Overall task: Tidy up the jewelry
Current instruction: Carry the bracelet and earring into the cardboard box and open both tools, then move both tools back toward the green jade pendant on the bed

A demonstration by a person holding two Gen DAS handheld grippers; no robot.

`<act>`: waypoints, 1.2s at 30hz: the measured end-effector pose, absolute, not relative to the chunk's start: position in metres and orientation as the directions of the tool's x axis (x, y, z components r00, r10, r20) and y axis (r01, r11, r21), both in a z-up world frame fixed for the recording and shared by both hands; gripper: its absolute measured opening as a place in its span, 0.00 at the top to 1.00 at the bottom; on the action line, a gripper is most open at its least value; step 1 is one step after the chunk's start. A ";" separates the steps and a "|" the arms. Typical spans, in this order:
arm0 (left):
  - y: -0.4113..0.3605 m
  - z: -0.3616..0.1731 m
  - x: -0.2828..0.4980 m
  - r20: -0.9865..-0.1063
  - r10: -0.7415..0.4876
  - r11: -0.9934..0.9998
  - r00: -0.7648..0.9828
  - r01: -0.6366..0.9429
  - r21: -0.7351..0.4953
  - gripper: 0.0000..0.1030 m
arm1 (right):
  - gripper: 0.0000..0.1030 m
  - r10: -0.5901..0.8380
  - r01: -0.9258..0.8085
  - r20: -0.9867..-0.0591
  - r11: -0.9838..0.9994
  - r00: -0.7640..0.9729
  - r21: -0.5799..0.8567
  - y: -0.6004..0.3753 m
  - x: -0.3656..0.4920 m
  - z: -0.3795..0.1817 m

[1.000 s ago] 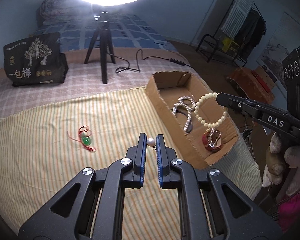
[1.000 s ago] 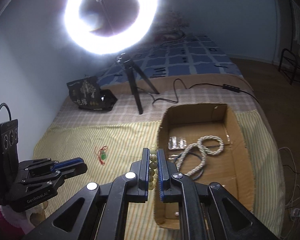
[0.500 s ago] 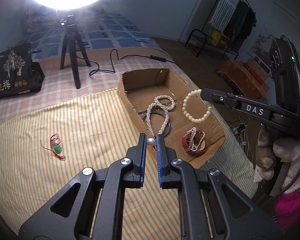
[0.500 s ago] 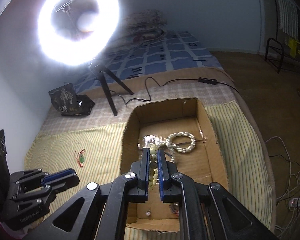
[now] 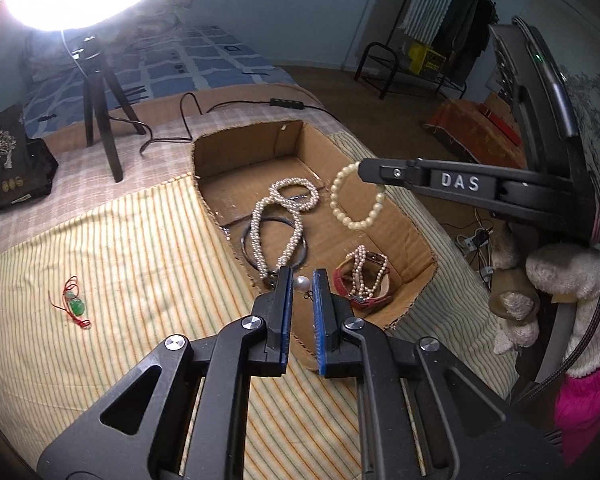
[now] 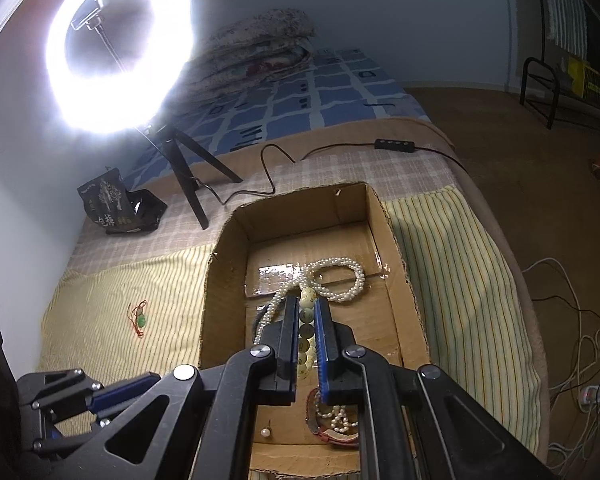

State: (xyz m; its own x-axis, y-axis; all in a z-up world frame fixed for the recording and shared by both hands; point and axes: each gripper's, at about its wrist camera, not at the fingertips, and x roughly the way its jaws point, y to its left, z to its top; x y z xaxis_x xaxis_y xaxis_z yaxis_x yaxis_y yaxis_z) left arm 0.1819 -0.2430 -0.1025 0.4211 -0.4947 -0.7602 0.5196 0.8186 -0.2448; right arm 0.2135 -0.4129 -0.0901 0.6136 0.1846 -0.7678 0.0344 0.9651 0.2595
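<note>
My left gripper (image 5: 302, 280) is shut on a small pearl earring (image 5: 302, 283), just above the near edge of the cardboard box (image 5: 410, 224). My right gripper (image 6: 305, 304) is shut on a cream bead bracelet (image 6: 306, 320). In the left wrist view it reaches in from the right, and the bracelet (image 5: 356, 200) hangs as a loop over the box's inside. In the box lie a long pearl necklace (image 5: 276, 220), a dark bangle (image 5: 245, 248), a red strap with a pearl bracelet (image 5: 360, 280) and another pearl earring (image 6: 265, 433). A green pendant on a red cord (image 5: 76, 306) lies on the striped cloth to the left.
A ring light on a tripod (image 5: 100, 120) stands behind the box, its cable and switch (image 6: 394, 145) trailing across the bed. A black bag (image 5: 4, 168) sits at the far left. The bed edge drops off right of the box, with cables on the floor (image 6: 580, 340).
Both grippers have moved over the box, each still holding its piece. The box has shifted from the right toward the middle of the left wrist view, and the bracelet now hangs above its inside.
</note>
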 end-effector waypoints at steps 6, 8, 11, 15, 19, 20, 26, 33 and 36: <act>-0.255 -0.105 0.179 -0.765 -0.496 0.807 0.410 0.542 -0.233 0.93 | 0.95 0.189 0.037 -0.773 0.964 0.606 0.265 -0.416 0.214 -0.094; -0.258 -0.106 0.178 -0.765 -0.499 0.803 0.407 0.549 -0.231 0.93 | 0.95 0.191 0.035 -0.773 0.963 0.605 0.266 -0.416 0.214 -0.094; -0.261 -0.105 0.176 -0.764 -0.500 0.799 0.409 0.558 -0.224 0.92 | 0.95 0.195 0.031 -0.773 0.963 0.604 0.267 -0.416 0.214 -0.095; -0.262 -0.105 0.176 -0.763 -0.498 0.797 0.413 0.565 -0.215 0.92 | 0.90 0.196 0.028 -0.769 0.963 0.609 0.268 -0.416 0.213 -0.094; -0.263 -0.104 0.175 -0.764 -0.493 0.797 0.416 0.569 -0.204 0.91 | 0.58 0.180 0.030 -0.758 0.967 0.627 0.255 -0.414 0.211 -0.090; -0.263 -0.104 0.175 -0.766 -0.490 0.797 0.416 0.570 -0.200 0.79 | 0.50 0.174 0.030 -0.756 0.968 0.631 0.248 -0.414 0.211 -0.089; -0.264 -0.098 0.169 -0.753 -0.479 0.801 0.451 0.576 -0.165 0.40 | 0.15 0.137 0.036 -0.728 0.976 0.672 0.216 -0.410 0.209 -0.080; -0.263 -0.095 0.168 -0.751 -0.458 0.815 0.475 0.562 -0.141 0.27 | 0.00 0.107 0.049 -0.712 0.980 0.693 0.195 -0.408 0.208 -0.074; -0.262 -0.095 0.168 -0.752 -0.455 0.817 0.477 0.560 -0.140 0.27 | 0.00 0.099 0.055 -0.713 0.980 0.694 0.190 -0.407 0.208 -0.073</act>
